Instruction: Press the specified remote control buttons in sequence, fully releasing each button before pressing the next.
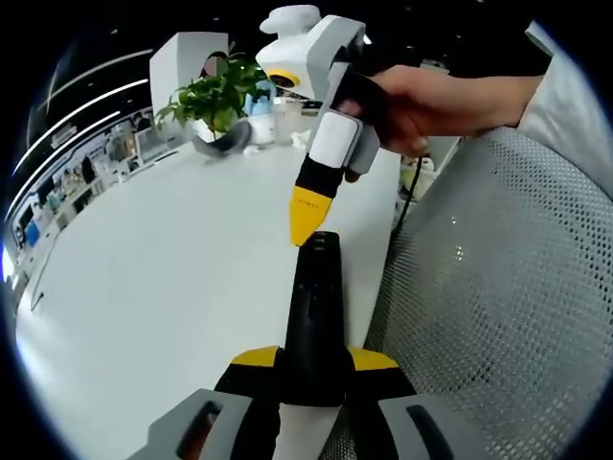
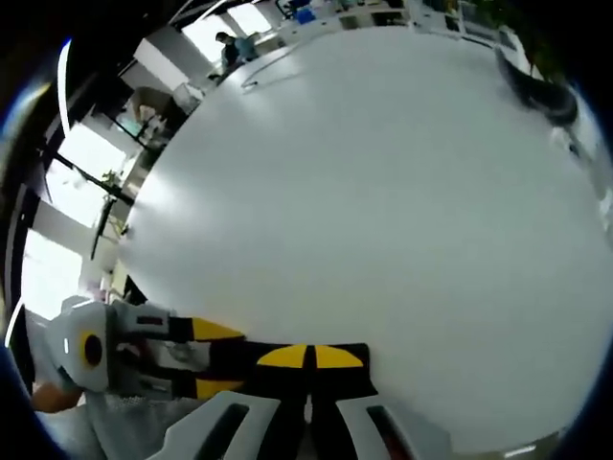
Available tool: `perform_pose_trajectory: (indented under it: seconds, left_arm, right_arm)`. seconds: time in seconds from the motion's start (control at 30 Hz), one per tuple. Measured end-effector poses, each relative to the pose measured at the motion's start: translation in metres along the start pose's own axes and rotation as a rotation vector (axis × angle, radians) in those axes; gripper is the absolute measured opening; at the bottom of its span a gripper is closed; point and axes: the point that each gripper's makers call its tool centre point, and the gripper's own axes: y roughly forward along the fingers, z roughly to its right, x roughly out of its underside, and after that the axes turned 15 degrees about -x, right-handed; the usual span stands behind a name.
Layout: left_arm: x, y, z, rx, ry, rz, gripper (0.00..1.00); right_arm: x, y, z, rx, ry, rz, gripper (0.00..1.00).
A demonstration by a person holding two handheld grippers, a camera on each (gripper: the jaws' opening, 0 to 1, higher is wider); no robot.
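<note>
Left gripper [image 1: 314, 369] was clamped on a black remote [image 1: 314, 316], jaws closed against its sides near the lower end, remote pointing up and away over the white table [image 1: 172, 278]. Right gripper [image 1: 308, 218] came into the left gripper view from the upper right, held by a hand [image 1: 431, 105]; its yellow tips were together, nothing between them, and pointed down at the remote's far end, touching or just above it, can't tell which.

In the right gripper view, the right gripper [image 2: 309, 356] had its yellow tips meeting, jaws closed, with the dark remote [image 2: 259, 356] lying across under them. Left gripper [image 2: 192, 359] entered from the left, its yellow-tipped jaws on either side of the remote. Buttons not readable in either view.

Behind on the table: a potted plant [image 1: 215, 96], a grey object [image 1: 222, 146] beside it, white gear further back. A perforated grey chair back [image 1: 508, 287] stood just off the table edge at right.
</note>
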Motion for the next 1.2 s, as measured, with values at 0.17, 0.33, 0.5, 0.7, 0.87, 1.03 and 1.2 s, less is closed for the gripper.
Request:
perform_pose_trajectory:
  seconds: [0.17, 0.33, 0.5, 0.7, 0.87, 1.03, 1.2]
  left_arm:
    - [0.000, 0.000, 0.000, -0.001, -0.002, -0.001, 0.25]
    - [0.000, 0.000, 0.000, 0.000, -0.003, 0.000, 0.25]
    - [0.000, 0.000, 0.000, 0.001, -0.004, -0.001, 0.25]
    - [0.000, 0.001, 0.000, 0.001, -0.007, -0.001, 0.25]
    - [0.000, 0.001, 0.000, 0.002, -0.008, -0.003, 0.25]
    - [0.000, 0.001, 0.000, 0.003, -0.008, -0.005, 0.25]
    - [0.000, 0.002, -0.001, 0.003, -0.007, -0.007, 0.25]
  right_arm:
    - [0.003, 0.005, -0.002, -0.004, -0.015, -0.025, 0.00]
    - [0.005, 0.008, -0.002, -0.009, -0.022, -0.048, 0.00]
    - [0.007, 0.009, -0.004, -0.016, -0.025, -0.057, 0.00]
    - [0.009, 0.012, -0.002, -0.009, -0.029, -0.080, 0.00]
    - [0.010, 0.011, 0.000, -0.039, 0.029, -0.060, 0.00]
    - [0.010, 0.012, -0.001, -0.045, 0.042, -0.046, 0.00]
    - [0.010, 0.013, -0.001, -0.022, 0.030, -0.044, 0.00]
